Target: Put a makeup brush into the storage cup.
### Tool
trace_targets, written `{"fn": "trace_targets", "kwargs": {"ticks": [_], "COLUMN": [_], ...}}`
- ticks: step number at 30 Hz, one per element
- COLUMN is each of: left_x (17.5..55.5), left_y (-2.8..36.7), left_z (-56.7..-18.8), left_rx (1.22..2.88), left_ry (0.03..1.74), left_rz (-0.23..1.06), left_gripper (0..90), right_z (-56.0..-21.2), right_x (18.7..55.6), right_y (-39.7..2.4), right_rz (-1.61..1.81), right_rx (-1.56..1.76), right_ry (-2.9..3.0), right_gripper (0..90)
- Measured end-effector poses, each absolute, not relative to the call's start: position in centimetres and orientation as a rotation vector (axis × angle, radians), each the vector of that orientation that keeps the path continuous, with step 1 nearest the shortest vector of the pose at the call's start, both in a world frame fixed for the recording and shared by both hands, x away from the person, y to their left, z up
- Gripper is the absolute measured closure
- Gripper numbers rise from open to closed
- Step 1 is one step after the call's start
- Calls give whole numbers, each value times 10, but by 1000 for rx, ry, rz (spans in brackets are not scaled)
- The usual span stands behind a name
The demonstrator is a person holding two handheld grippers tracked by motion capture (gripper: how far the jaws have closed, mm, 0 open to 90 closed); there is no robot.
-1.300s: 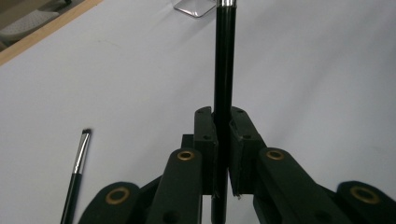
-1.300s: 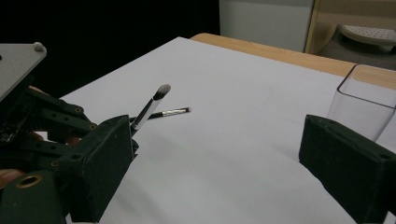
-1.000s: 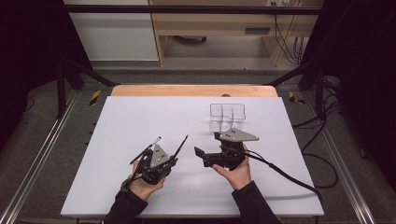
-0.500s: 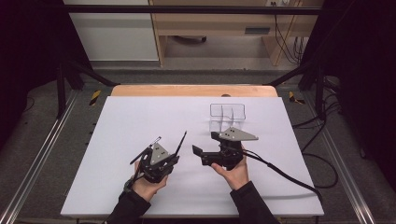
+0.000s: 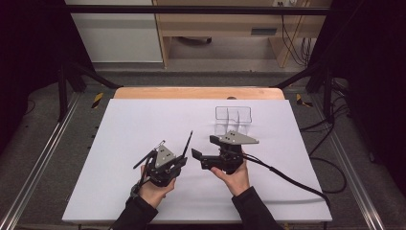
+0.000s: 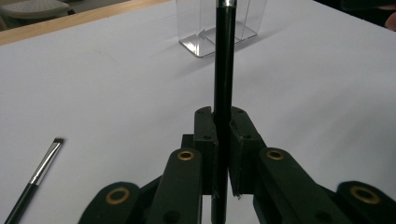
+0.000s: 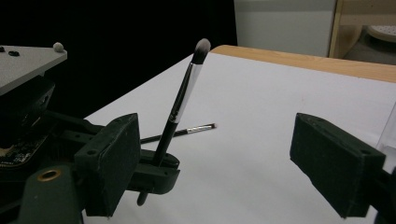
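Your left claw (image 6: 223, 154) is clamped on a black makeup brush (image 6: 224, 70); its tip is cut off at the top of the left gripper view. Your right claw (image 7: 233, 163) stands apart with nothing between its pads, its jaws having just been closing a little. A clear divided holder (image 5: 233, 118) near the desk's (image 5: 143, 120) far edge looks empty, though its walls are hard to read. A second brush (image 5: 148, 154) lies toward the desk's near edge.

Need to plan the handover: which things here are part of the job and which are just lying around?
In the job:
left gripper, shut on the upright makeup brush
right gripper, open beside it
clear divided organizer

Lying about:
second brush, flat on the table
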State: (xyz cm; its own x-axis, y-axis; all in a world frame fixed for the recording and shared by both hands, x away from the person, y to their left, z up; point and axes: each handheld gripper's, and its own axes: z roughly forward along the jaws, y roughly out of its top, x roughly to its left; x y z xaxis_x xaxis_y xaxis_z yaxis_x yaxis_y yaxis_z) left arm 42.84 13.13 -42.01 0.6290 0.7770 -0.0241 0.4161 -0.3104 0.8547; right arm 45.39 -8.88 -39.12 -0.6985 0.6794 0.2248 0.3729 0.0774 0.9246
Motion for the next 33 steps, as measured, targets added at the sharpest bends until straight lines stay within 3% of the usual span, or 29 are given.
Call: {"fn": "trace_targets", "kwargs": {"ticks": [17, 33], "left_x": [427, 424], "left_y": [122, 108], "left_z": [-416, -413], "left_rx": [1899, 1875], "left_ry": [946, 940], "left_rz": [488, 482], "left_gripper": [828, 829], "right_z": [-392, -392], "right_x": [454, 453], "right_y": [-85, -84], "right_rz": [1725, 1764], "right_rx": [1084, 1110], "right_ry": [2050, 2042], "right_gripper": [260, 411]}}
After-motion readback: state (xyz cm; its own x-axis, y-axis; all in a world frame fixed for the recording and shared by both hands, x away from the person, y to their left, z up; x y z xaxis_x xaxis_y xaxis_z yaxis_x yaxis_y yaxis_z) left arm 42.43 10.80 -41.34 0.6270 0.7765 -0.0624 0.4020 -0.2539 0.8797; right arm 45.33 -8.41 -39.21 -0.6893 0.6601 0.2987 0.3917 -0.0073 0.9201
